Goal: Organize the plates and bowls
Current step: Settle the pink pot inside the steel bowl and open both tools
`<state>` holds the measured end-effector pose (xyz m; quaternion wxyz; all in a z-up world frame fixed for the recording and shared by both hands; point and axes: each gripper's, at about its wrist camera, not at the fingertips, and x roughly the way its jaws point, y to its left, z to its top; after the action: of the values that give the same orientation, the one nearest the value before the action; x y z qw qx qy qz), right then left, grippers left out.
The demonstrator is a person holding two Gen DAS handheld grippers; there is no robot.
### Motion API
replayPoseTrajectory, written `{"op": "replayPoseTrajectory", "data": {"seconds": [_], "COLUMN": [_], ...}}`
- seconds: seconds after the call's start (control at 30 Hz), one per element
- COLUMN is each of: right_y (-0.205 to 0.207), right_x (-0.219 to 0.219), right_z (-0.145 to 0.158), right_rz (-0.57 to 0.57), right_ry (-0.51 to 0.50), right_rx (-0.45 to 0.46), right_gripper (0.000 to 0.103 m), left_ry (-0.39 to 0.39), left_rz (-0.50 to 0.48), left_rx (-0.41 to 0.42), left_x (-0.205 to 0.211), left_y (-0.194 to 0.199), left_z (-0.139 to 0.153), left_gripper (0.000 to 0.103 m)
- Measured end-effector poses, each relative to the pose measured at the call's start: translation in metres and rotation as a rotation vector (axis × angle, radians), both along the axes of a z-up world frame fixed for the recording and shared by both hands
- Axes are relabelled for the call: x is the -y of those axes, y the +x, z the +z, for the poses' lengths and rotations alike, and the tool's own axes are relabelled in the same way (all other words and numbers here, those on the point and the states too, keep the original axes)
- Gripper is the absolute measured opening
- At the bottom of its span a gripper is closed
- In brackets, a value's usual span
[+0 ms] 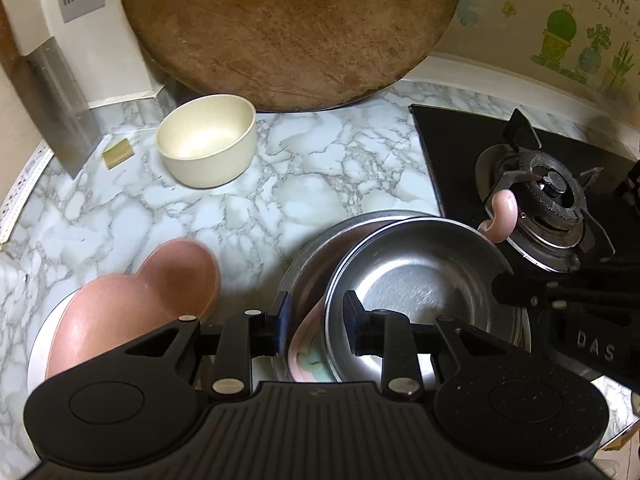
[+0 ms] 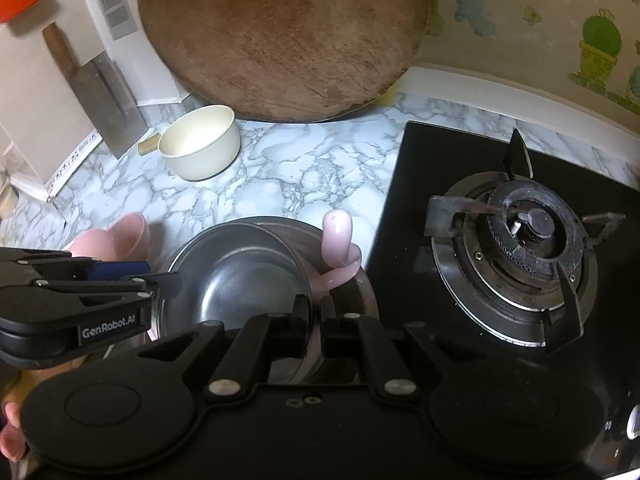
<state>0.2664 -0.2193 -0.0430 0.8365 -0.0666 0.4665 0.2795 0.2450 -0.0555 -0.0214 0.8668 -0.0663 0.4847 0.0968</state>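
Left claw point(image 1: 316, 320) parted astride steel bowl point(image 1: 416, 272) rim; right claw point(image 2: 316, 312) clenched on that rim; cream bowl point(image 1: 208, 140) apart on counter point(image 1: 320, 160).

The steel bowl point(image 1: 416, 280) looks brushed, dull-shiny metal; the cream bowl point(image 1: 208, 140) matt; the pink bowl point(image 1: 132, 300) smooth, softly glossy; the board point(image 1: 292, 28) rough, worn wood; the counter point(image 1: 320, 160) glossy marble-patterned; the hob point(image 2: 408, 216) glossy black
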Motion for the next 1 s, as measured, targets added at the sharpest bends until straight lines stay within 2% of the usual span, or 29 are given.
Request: {"op": "replayPoseTrajectory", "data": {"seconds": [0.03,0.1,0.27,0.4,0.6,0.83,1.0], "right_y": [0.000,-0.001,-0.008,-0.015,-0.022,-0.026,-0.026], "right_x": [0.001,0.005,0.010,0.012,0.012,0.014,-0.006], "right_z": [0.000,-0.002,-0.005,-0.007,-0.006,0.022,0.042], "right_rz": [-0.006,-0.020,-0.052,-0.079,-0.112,-0.140,-0.131], "right_ry": [0.008,0.024,0.051,0.062,0.064,0.073,0.085], "right_rx": [-0.006,-0.024,-0.061,-0.075,-0.079,0.000,0.050], "right_gripper": [0.007,0.014,0.020,0.030,0.031,0.035,0.042], "left_ry": [0.000,0.008,0.004,0.002,-0.002,-0.015,-0.039], "left_rz": [-0.007,-0.024,-0.070,-0.097,-0.135,-0.171,-0.175], "left_rx": [0.002,0.000,0.006,0.004,0.011,0.045,0.079], "left_x": [-0.001,-0.002,-0.007,-0.007,-0.004,-0.020,-0.043], "left_y": [0.002,0.006,0.017,0.022,0.021,0.007,0.001], "left_z": [0.000,-0.002,-0.006,-0.009,-0.008,0.013,0.039], "left_gripper": [0.027,0.027,0.028,0.028,0.028,0.028,0.028]}}
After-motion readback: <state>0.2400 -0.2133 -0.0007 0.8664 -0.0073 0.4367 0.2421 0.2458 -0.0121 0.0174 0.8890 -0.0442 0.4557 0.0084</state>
